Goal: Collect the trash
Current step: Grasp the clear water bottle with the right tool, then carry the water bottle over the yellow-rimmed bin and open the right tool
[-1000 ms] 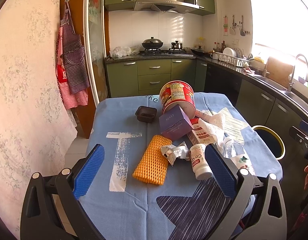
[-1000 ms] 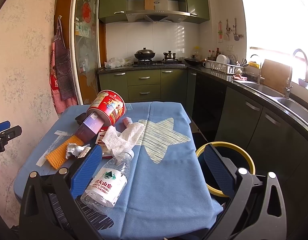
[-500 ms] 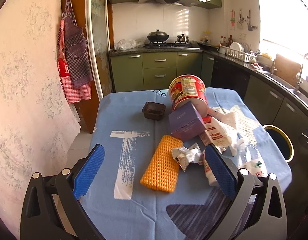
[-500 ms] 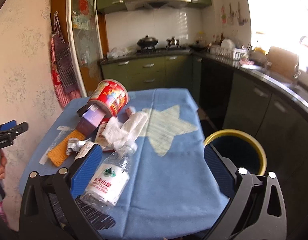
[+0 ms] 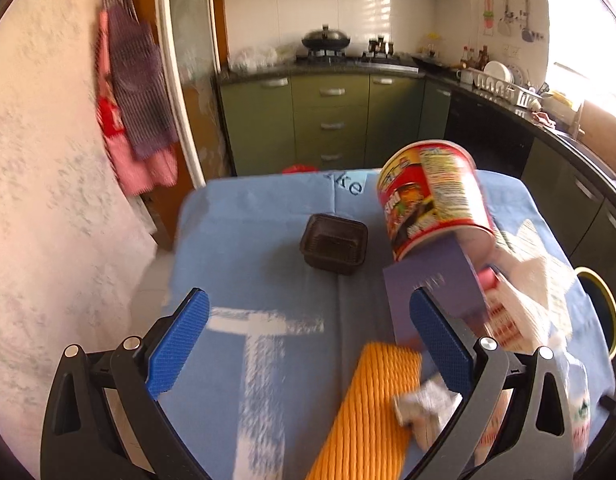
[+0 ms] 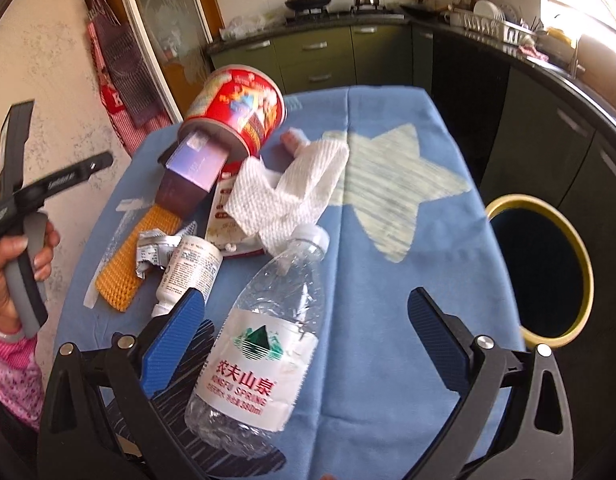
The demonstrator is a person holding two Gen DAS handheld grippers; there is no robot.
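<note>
Right gripper: we log its jaws wide apart, empty, straddling the near end of the clear water bottle, which lies on the blue-clothed bench.

Left gripper: jaws wide apart, empty, over the orange mesh sleeve and crumpled foil wrapper.

Farther out we list: white pill bottle, paper towel, purple box, red noodle tub, dark tray.

Right of the bench, on the floor: yellow-rimmed bin.

Progress, by our judgement: nothing binned yet; every item remains on the bench.
</note>
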